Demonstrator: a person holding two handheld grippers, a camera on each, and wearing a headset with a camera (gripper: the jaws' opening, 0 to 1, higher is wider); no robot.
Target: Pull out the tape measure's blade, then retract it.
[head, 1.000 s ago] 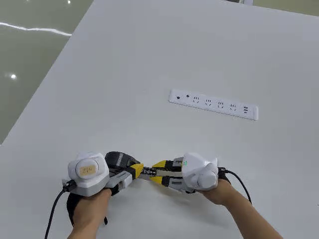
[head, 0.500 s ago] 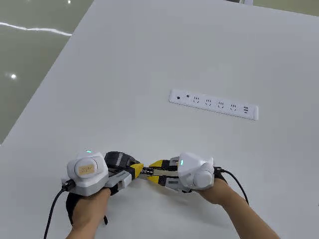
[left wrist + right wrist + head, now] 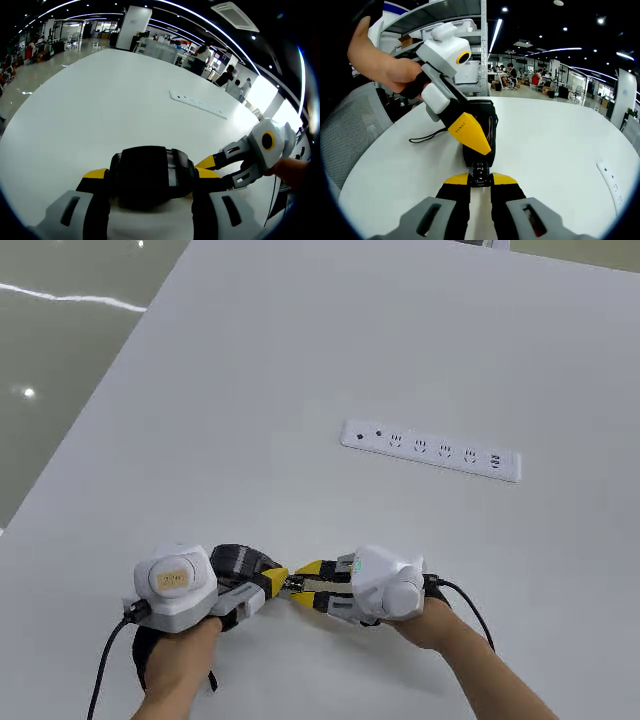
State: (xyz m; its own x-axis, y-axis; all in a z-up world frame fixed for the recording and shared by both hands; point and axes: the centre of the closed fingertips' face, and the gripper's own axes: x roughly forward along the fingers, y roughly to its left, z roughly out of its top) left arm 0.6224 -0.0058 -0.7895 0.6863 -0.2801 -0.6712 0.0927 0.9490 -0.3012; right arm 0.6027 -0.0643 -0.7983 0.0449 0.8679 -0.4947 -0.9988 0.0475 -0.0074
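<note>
Head view: white tabletop [image 3: 300,360]. Left tool [image 3: 258,576] clamps black tape measure [image 3: 238,560] near front edge of tabletop. Right tool [image 3: 308,585] meets it tip to tip, jaws narrow. Power strip [image 3: 430,450] lies well apart, farther back.

Left gripper view: tape measure case sits between jaws, yellow pads touching both sides. Right tool just beside, at right.

Right gripper view: jaws pinched on blade end [image 3: 479,173], just beside case mouth, blade hardly out. Black strap [image 3: 426,136] lies on tabletop beside case.
</note>
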